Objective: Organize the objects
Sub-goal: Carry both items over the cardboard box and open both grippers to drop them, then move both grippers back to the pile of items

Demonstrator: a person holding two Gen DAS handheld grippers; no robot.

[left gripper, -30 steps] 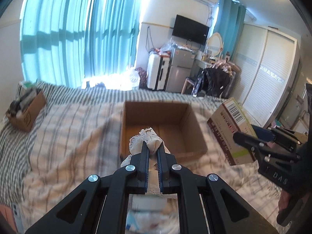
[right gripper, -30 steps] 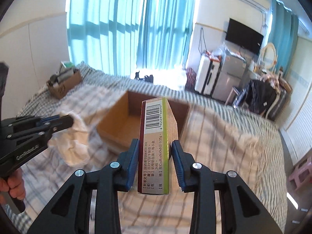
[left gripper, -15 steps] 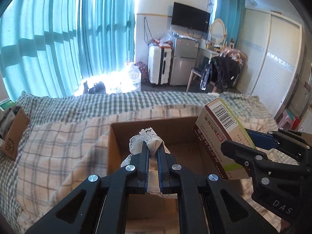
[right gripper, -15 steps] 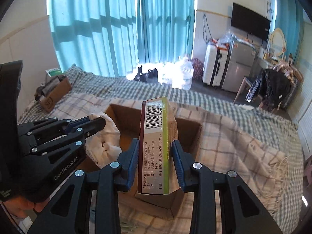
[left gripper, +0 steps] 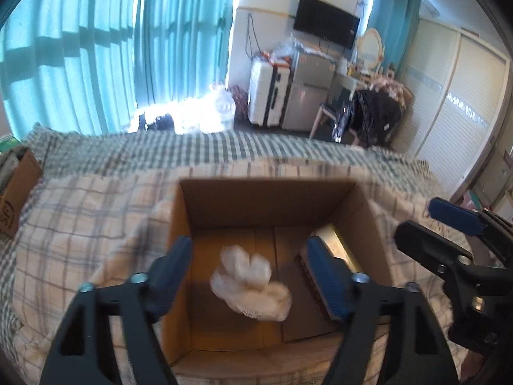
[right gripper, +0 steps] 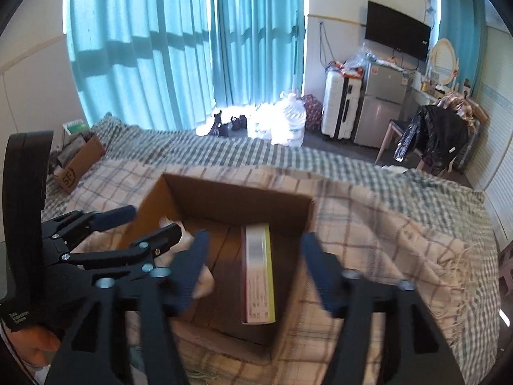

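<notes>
The left gripper [left gripper: 250, 266] hangs over the cardboard box [left gripper: 266, 202] with its jaws spread wide and nothing between them; the white lace cloth [left gripper: 251, 285] shows blurred between the jaws, over the box's floor, left of centre, touching neither finger; the right gripper [right gripper: 253, 269] is likewise spread apart and holds nothing; the carton [right gripper: 258, 276], pink-sided with a yellow-green edge, is inside the right half of the box, its far end toward the far wall; whether it rests flat on the floor is unclear; the box sits on a checked blanket [right gripper: 368, 231] spread on the bed; a smaller brown box [right gripper: 78, 166] sits far left on the bed.
</notes>
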